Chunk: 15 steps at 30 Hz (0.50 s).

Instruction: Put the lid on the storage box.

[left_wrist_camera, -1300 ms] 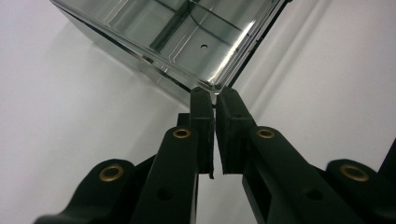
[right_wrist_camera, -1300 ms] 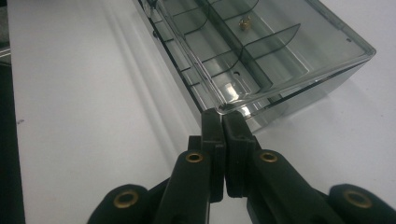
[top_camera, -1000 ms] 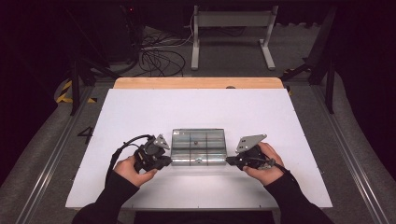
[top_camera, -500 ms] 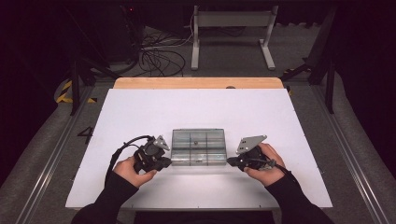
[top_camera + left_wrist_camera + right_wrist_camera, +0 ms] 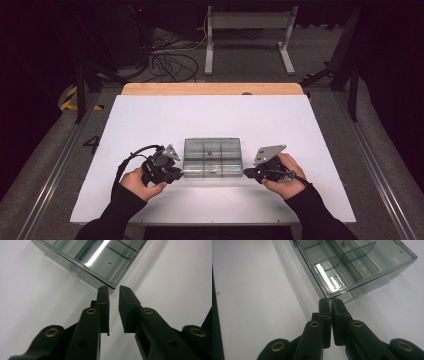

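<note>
A clear plastic compartment box (image 5: 212, 157) lies in the middle of the white table top (image 5: 210, 115). One far compartment holds a small brass part (image 5: 210, 149). My left gripper (image 5: 180, 173) rests at the box's near left corner; in the left gripper view its jaws (image 5: 114, 290) stand slightly apart just short of the box corner (image 5: 100, 260), with nothing between them. My right gripper (image 5: 246, 173) sits at the near right corner. The right gripper view has those jaws (image 5: 330, 301) pressed almost together, tips against the box wall (image 5: 352, 265).
A wooden strip (image 5: 210, 89) runs along the table's far edge. Beyond it, on the floor, are a tangle of cables (image 5: 170, 60) and a metal stand (image 5: 250, 30). White surface stretches on every side of the box.
</note>
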Motion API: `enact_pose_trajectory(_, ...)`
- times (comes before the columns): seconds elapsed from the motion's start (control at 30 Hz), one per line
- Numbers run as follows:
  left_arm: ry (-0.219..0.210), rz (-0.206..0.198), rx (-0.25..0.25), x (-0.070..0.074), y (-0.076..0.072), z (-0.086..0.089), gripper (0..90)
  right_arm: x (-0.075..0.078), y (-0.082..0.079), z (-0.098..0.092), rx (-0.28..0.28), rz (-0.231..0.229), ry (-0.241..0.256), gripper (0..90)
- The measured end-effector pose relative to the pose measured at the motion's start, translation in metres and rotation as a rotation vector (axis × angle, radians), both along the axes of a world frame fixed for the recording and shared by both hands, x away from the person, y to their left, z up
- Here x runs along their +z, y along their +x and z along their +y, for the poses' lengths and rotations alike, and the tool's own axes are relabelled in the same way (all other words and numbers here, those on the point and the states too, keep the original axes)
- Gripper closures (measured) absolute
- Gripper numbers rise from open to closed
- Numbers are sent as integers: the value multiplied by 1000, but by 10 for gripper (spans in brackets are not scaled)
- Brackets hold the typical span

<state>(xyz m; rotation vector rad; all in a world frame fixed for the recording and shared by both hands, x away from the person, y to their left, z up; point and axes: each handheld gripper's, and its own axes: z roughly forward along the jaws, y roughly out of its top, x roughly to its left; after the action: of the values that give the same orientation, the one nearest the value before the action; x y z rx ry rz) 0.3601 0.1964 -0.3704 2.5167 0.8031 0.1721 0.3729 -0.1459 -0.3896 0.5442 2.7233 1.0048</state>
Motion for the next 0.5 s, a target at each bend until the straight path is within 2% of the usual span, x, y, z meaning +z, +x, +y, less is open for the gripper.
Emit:
enact_pose_trajectory(0.17, -44, -33, 0, 8, -4, 3, 680, 5, -2, -2, -11, -9, 21, 839)
enact_pose_trajectory(0.3, -91, -84, 12, 13, -8, 6, 607, 10, -4, -5, -32, -17, 67, 756)
enact_pose_trajectory(0.4, -111, -109, 13, 15, -10, 7, 544, 13, -4, -7, -41, -30, 94, 696)
enact_pose_trajectory(0.5, -149, -125, 20, 17, -11, 10, 492, 14, -4, -7, -53, -37, 122, 641)
